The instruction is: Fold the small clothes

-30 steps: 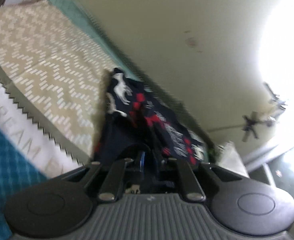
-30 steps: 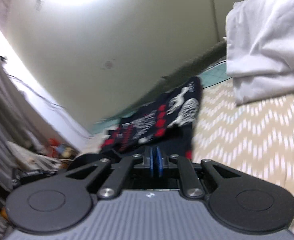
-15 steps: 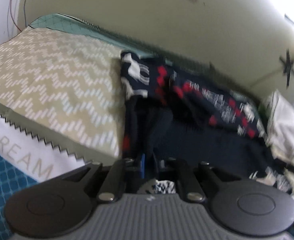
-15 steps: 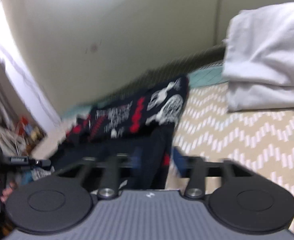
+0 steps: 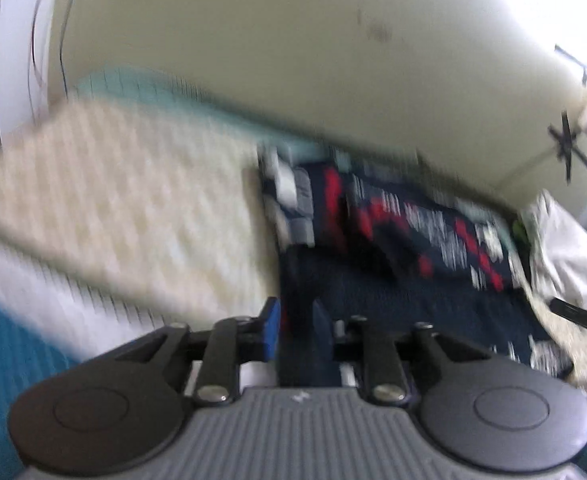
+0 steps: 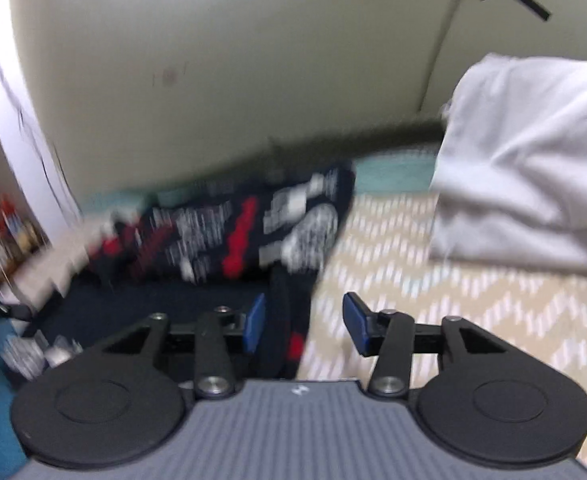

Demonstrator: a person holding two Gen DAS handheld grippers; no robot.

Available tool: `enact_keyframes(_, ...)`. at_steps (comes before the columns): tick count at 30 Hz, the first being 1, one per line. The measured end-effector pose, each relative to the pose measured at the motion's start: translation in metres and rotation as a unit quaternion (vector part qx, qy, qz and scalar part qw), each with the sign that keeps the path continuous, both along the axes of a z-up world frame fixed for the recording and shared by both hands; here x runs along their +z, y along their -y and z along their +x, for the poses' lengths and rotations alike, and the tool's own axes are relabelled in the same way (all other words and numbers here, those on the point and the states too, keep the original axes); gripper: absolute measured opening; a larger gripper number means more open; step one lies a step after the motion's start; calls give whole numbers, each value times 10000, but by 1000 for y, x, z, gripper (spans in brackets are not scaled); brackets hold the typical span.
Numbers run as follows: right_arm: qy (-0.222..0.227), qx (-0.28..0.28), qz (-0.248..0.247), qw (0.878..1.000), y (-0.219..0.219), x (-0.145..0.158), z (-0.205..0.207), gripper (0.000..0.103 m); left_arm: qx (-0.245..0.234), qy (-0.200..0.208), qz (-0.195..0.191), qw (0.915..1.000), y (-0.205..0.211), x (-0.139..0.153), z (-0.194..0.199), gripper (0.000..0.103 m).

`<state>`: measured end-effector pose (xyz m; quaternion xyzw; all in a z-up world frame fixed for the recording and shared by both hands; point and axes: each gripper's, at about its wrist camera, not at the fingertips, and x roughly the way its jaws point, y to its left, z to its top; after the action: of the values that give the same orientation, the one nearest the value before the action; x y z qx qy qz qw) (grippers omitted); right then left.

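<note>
Garment: navy patterned garment (image 5: 405, 240), hem between both jaws.
Left gripper (image 5: 295, 332): jaws just parting, cloth between.
Right gripper (image 6: 303, 322): jaws just spread; withdraw yours straight back.

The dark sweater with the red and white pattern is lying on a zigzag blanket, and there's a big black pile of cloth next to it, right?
Not quite. The cloth pile beside the sweater on the zigzag blanket is white, not black, as the right wrist view shows.

dark patterned garment (image 5: 405, 240): 1 | white folded cloth (image 6: 533, 168): 1 | chevron cover (image 6: 433, 300): 1 | grippers: 2
</note>
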<state>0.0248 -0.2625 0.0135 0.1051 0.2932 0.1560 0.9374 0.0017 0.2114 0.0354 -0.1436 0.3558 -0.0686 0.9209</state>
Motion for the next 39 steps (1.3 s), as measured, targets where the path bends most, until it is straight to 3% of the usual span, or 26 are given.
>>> enact_keyframes(3, 114, 60, 141, 9998, 9, 35, 29, 44, -254, 355, 127, 9990, 9, 34, 43, 22)
enact_keyframes(7, -47, 533, 99, 9985, -15, 61, 102, 46, -521, 394, 183, 9977, 42, 46, 129, 39)
enact_keyframes(12, -972, 972, 172, 9904, -61, 34, 215, 47, -679, -143, 570, 9960, 94, 13, 236, 40)
enact_keyframes(16, -1249, 1151, -125, 9854, -93, 4, 271, 50, -795, -688, 477, 9933, 113, -22, 286, 47)
enact_keyframes(19, -1511, 1311, -81, 9797, -105, -20, 297, 51, -857, -974, 466, 9905, 120, -43, 304, 44)
enact_keyframes(20, -1577, 1366, -26, 9780, -108, -26, 301, 50, -876, -818, 530, 9914, 122, -44, 302, 32)
enact_keyframes(21, -1468, 1408, -15, 9791, -111, -28, 300, 41, -990, -817, 520, 9904, 124, -47, 302, 18)
enact_keyframes(22, -1420, 1542, -39, 9778, -115, -28, 299, 27, -1073, -828, 430, 9898, 123, -47, 301, 13)
enact_keyframes(23, -1384, 1602, -30, 9773, -118, -27, 298, 16, -1048, -710, 401, 9911, 122, -43, 295, 13)
enact_keyframes(24, -1220, 1599, -30, 9795, -118, -22, 292, 14, -1082, -591, 394, 9916, 121, -38, 288, 12)
enact_keyframes(28, -556, 1682, -41, 9842, -115, 20, 250, 13, -1252, 45, 206, 9919, 115, 4, 230, 12)
enact_keyframes(32, 114, 1943, -200, 9807, -109, 64, 172, 12, -1474, 627, 266, 9867, 107, 40, 137, 12)
enact_keyframes(35, 480, 2161, -294, 9747, -99, 79, 100, 10, -1532, 775, 68, 9851, 95, 41, 69, 12)
enact_keyframes(39, 719, 2272, -656, 9690, -96, 62, 5, 7, -1599, 817, -284, 9833, 87, 23, -14, 12)
